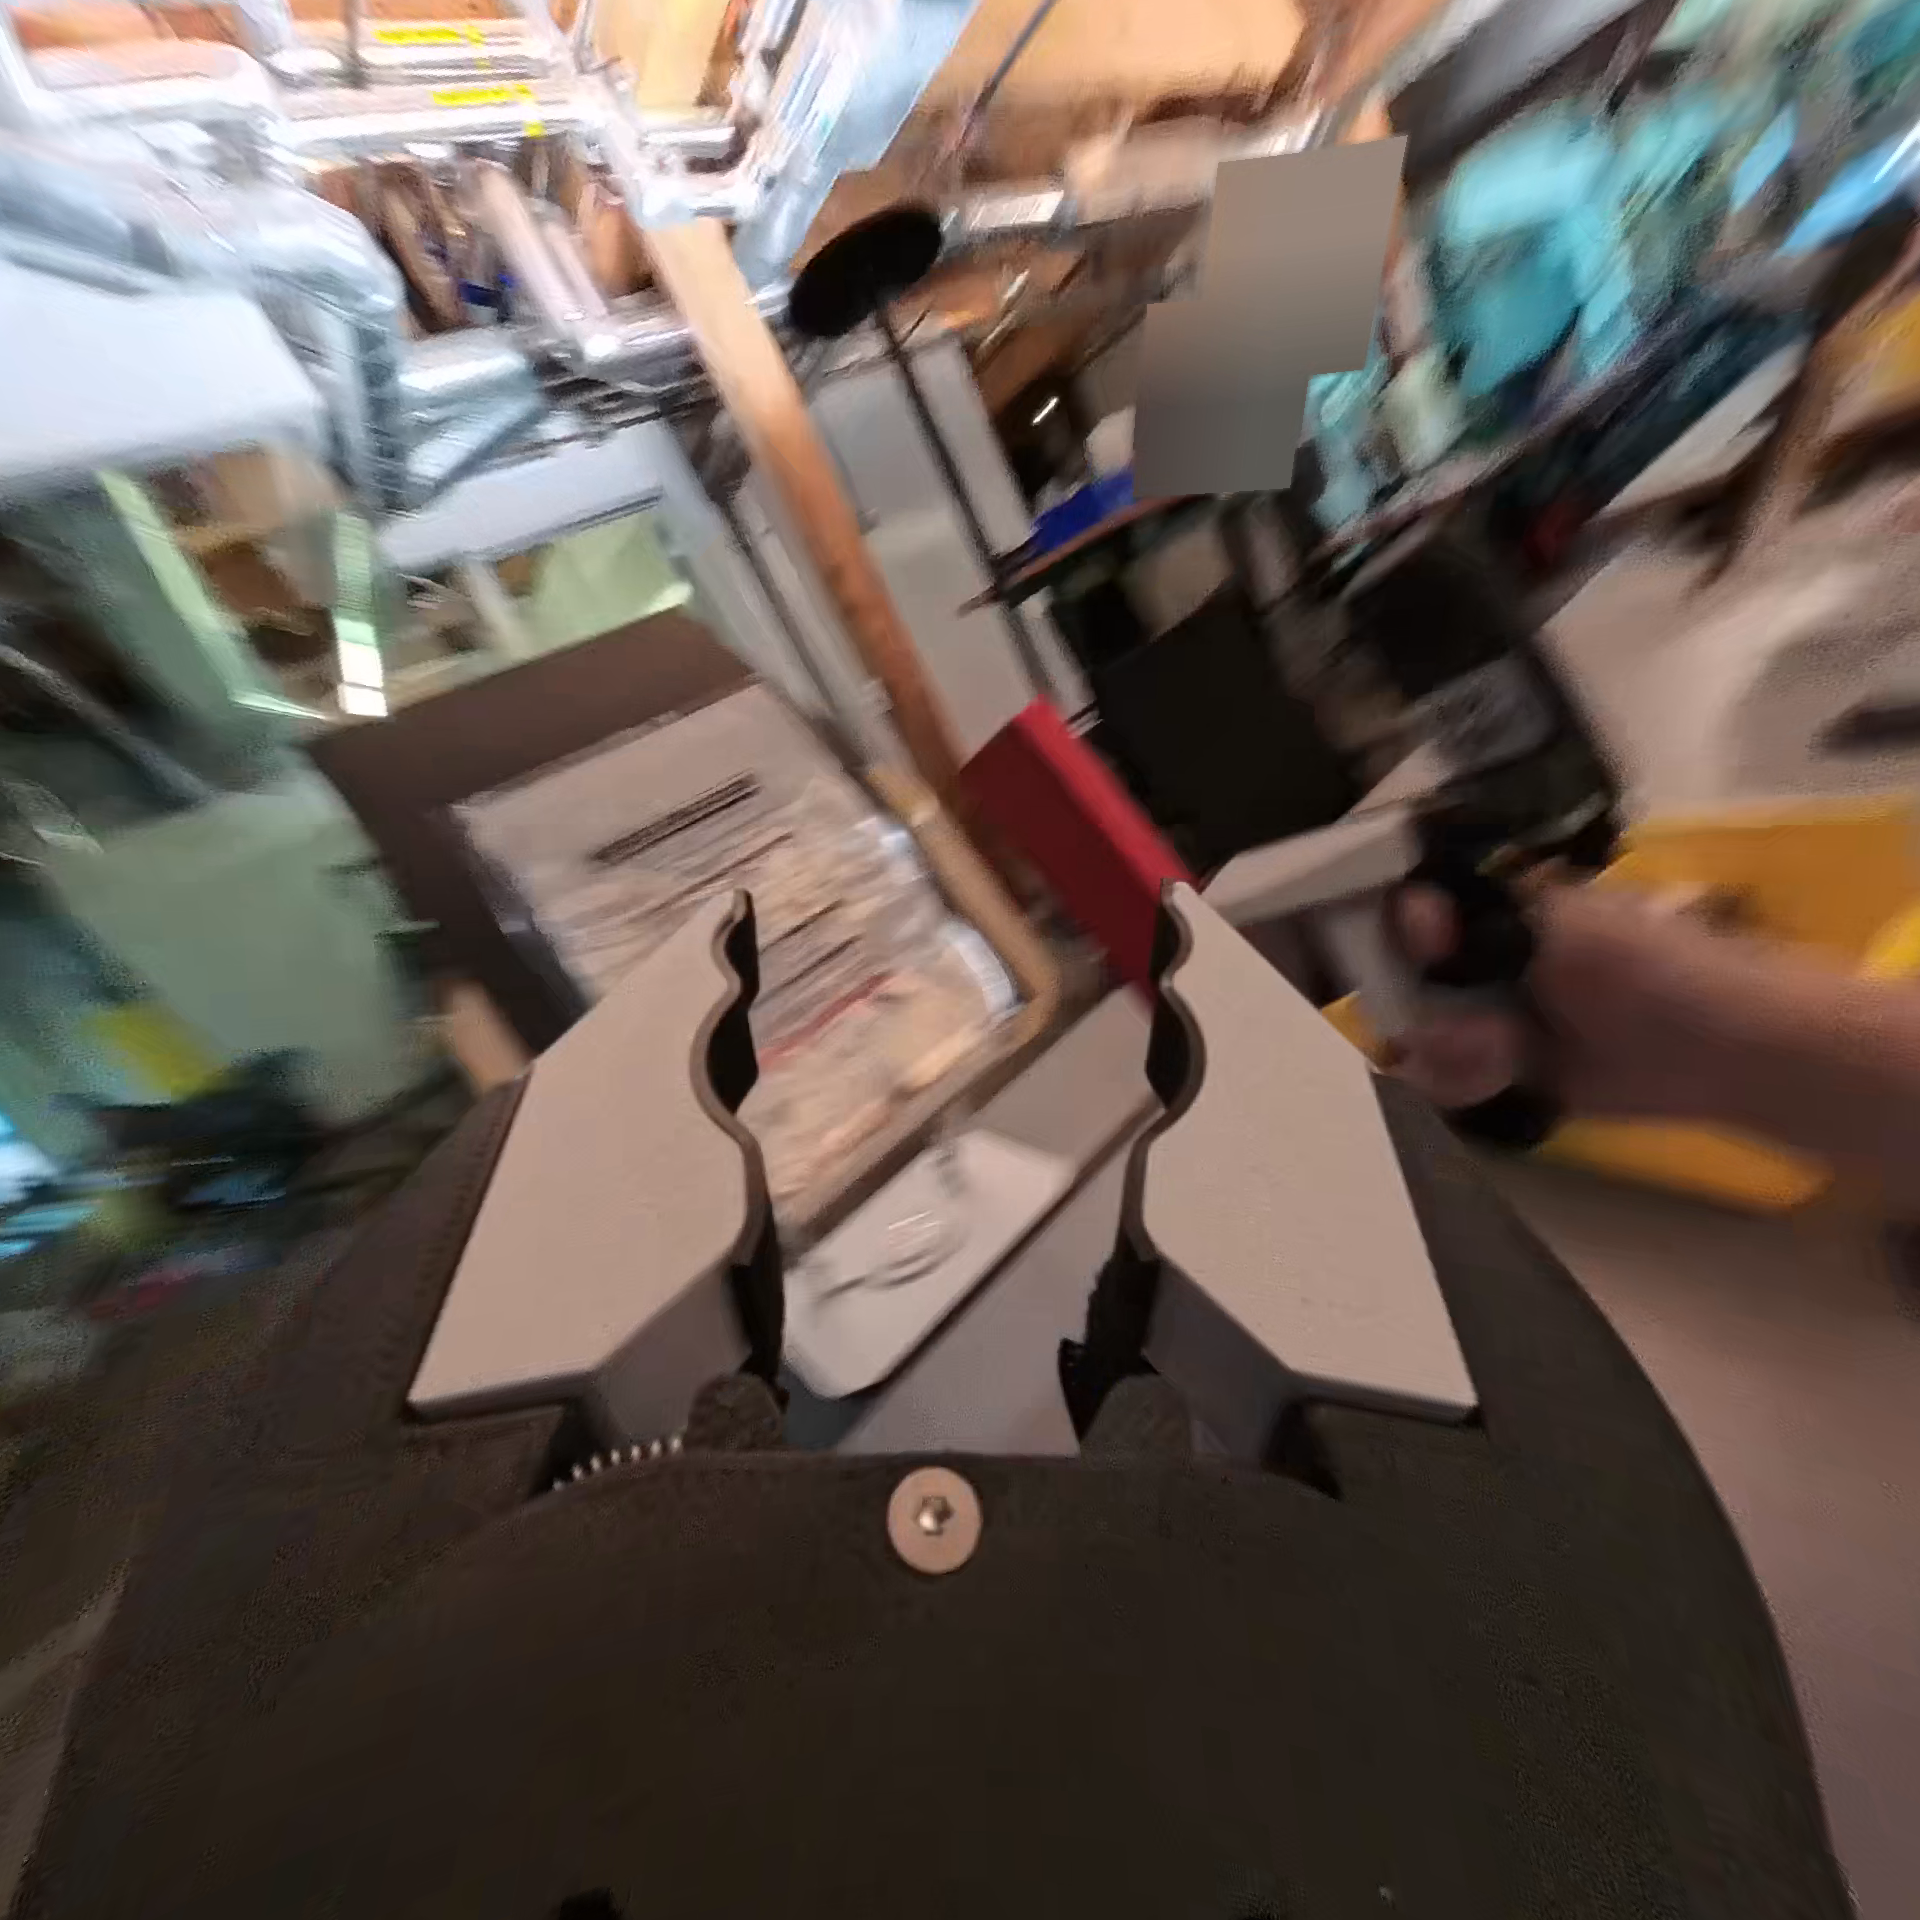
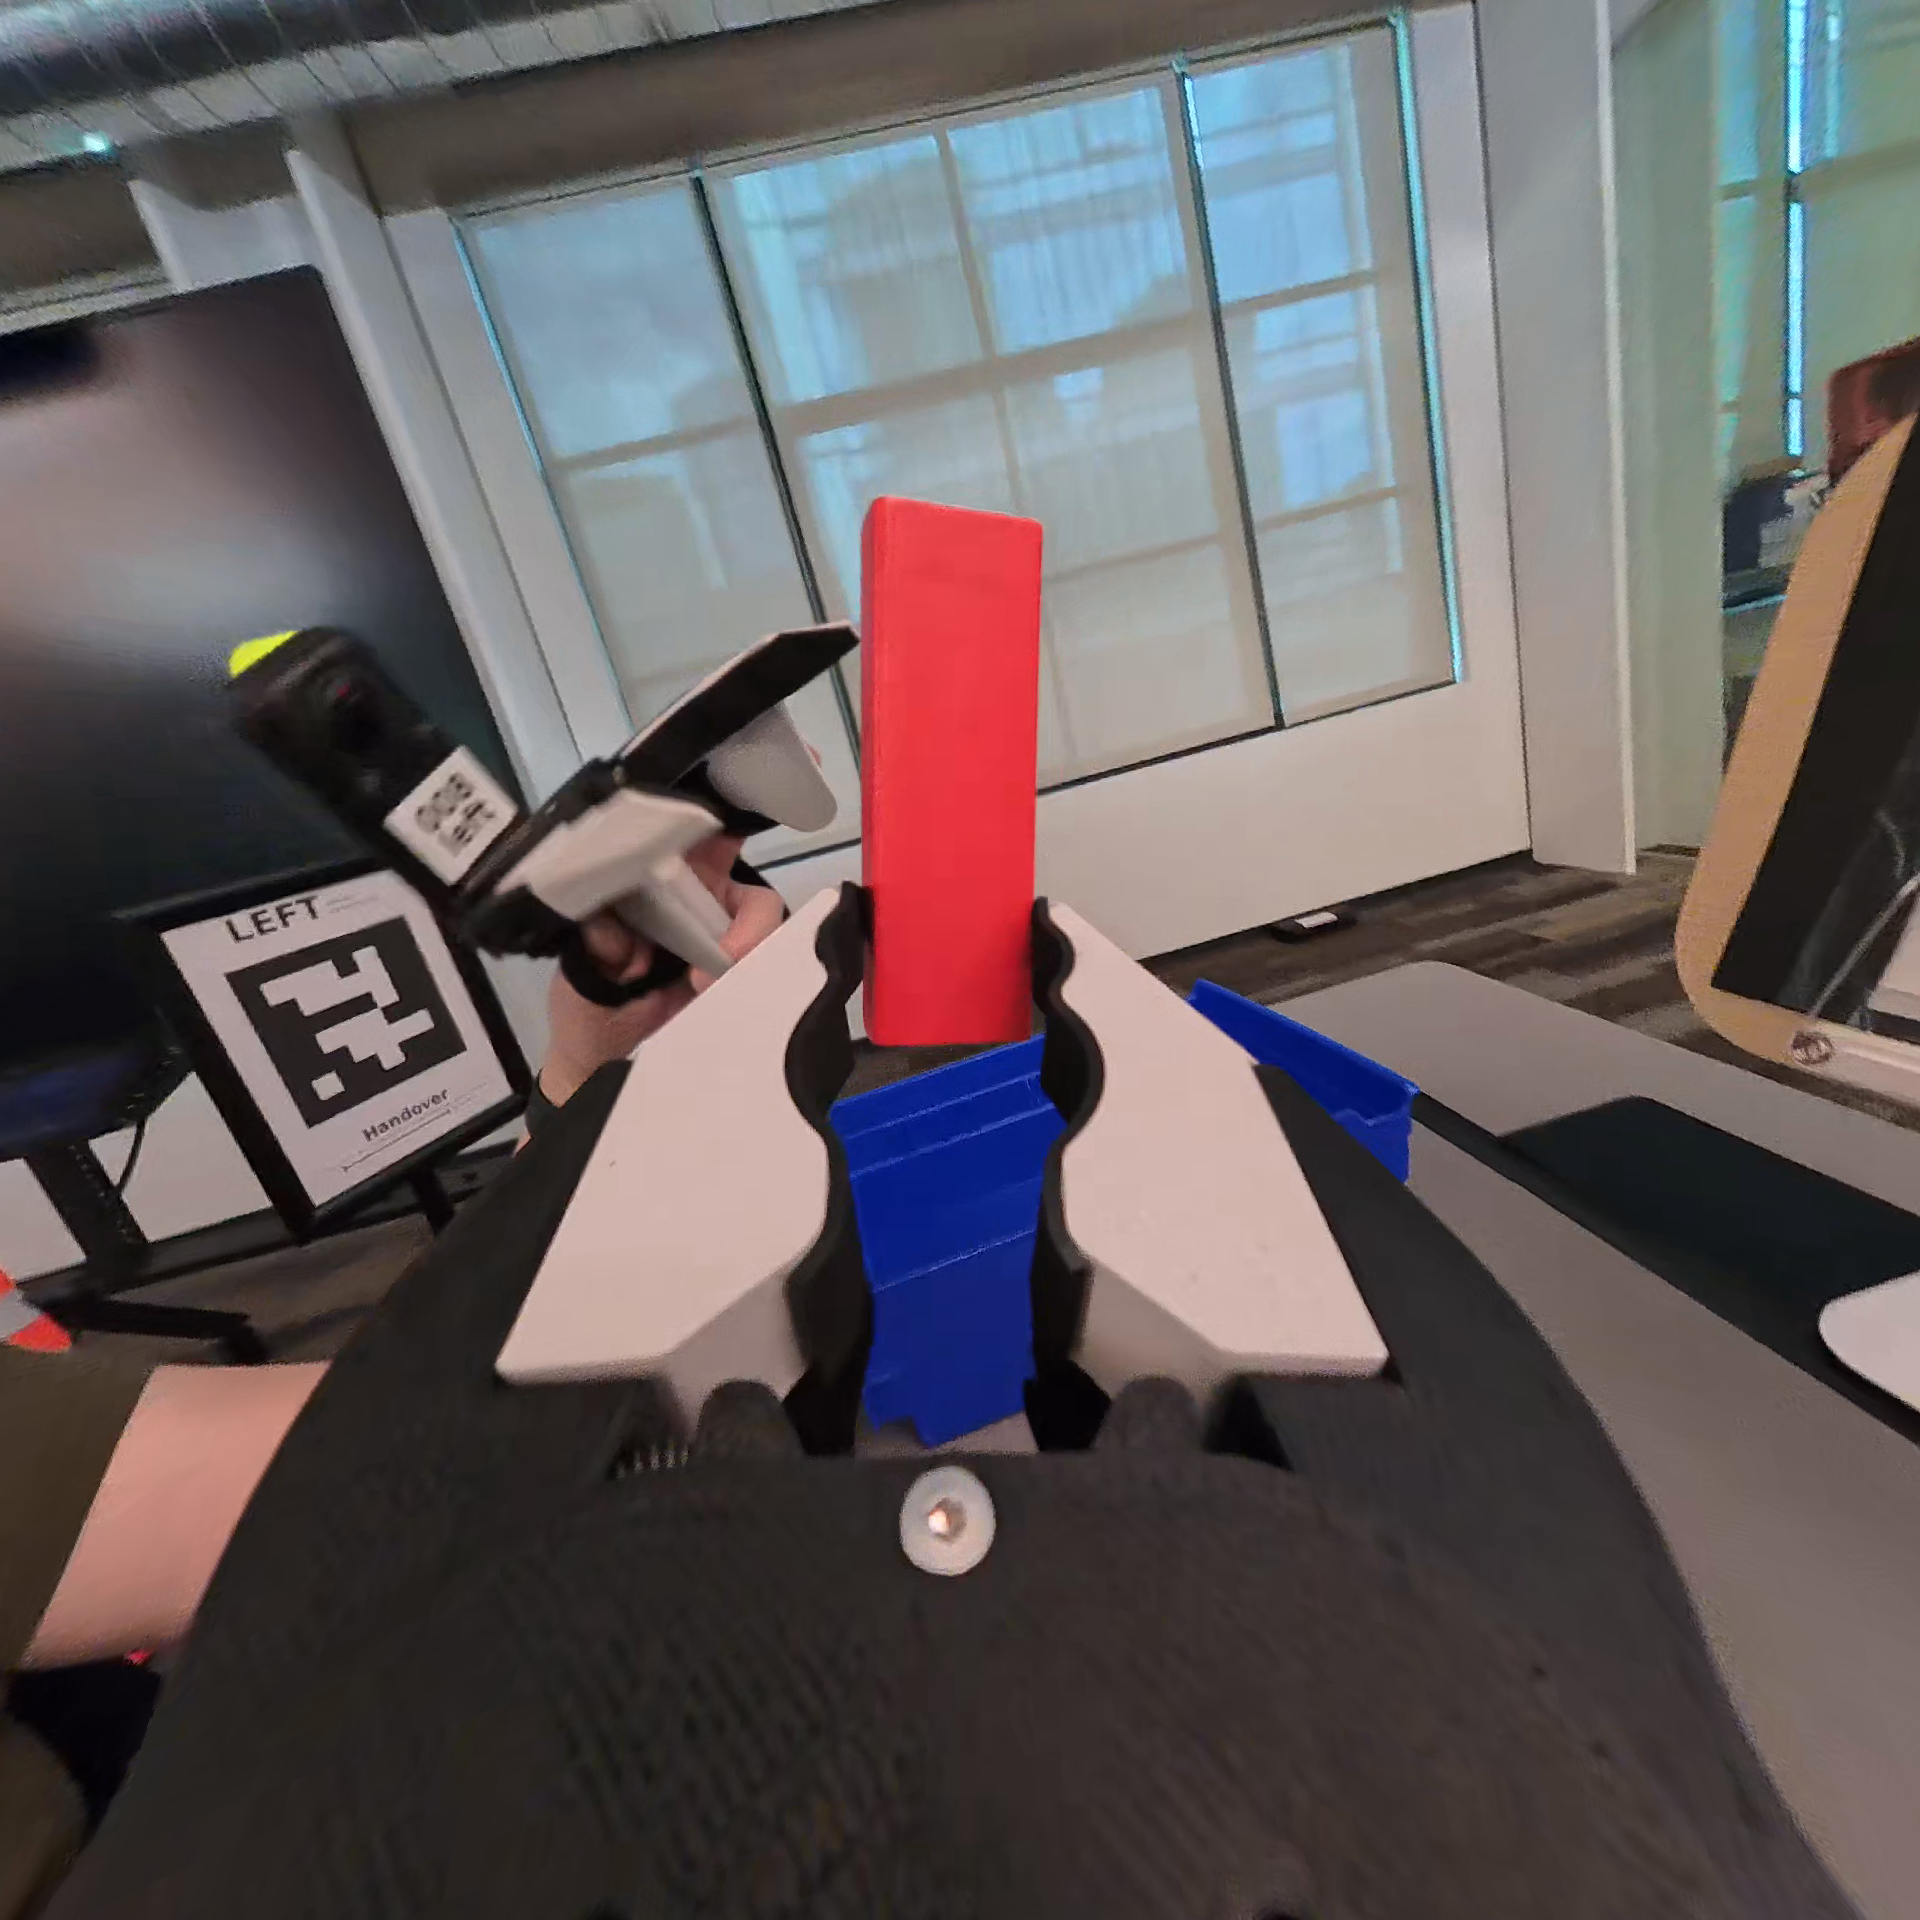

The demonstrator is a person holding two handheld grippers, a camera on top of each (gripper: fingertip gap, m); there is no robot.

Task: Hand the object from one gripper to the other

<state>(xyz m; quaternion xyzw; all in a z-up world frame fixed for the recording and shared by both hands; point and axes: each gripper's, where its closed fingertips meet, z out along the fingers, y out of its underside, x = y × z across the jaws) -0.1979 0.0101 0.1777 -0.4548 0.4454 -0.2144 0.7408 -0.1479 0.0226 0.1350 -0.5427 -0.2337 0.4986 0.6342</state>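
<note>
Standing beside the worktop (image 2: 1621, 1049), I log the scene from left to right. At far left in the right wrist view a marker card (image 2: 338, 1023) on a black stand sits before a dark screen (image 2: 208, 561). Next comes the left claw (image 2: 805, 717), held in a person's hand (image 2: 665, 935); it is tilted upward and its tips lie just beside the left edge of the red block (image 2: 951, 769), at about mid-height. Whether tip and block touch cannot be told from here.

In its own view the left claw (image 1: 956, 904) is released: the two grey fingers (image 1: 623, 1122) stand well apart with nothing between them. That view is motion-blurred. A slice of the red block (image 1: 1060, 810) shows beyond the right fingertip, outside the gap. Farther right the person's other hand (image 1: 1621, 1008) grips a black handle.

Centre: the right claw (image 2: 948, 914) is clenched on the red block. The block stands upright, its lower part pinched between the black fingertip pads (image 2: 836, 935), most of its length rising above them against the window (image 2: 966, 436). Below the block, seen through the gap between the fingers, is a blue bin (image 2: 1340, 1091) on the grey worktop, its rim running out to the right.

Far right: a tan-edged board (image 2: 1766, 748) leans at the frame edge.
</note>
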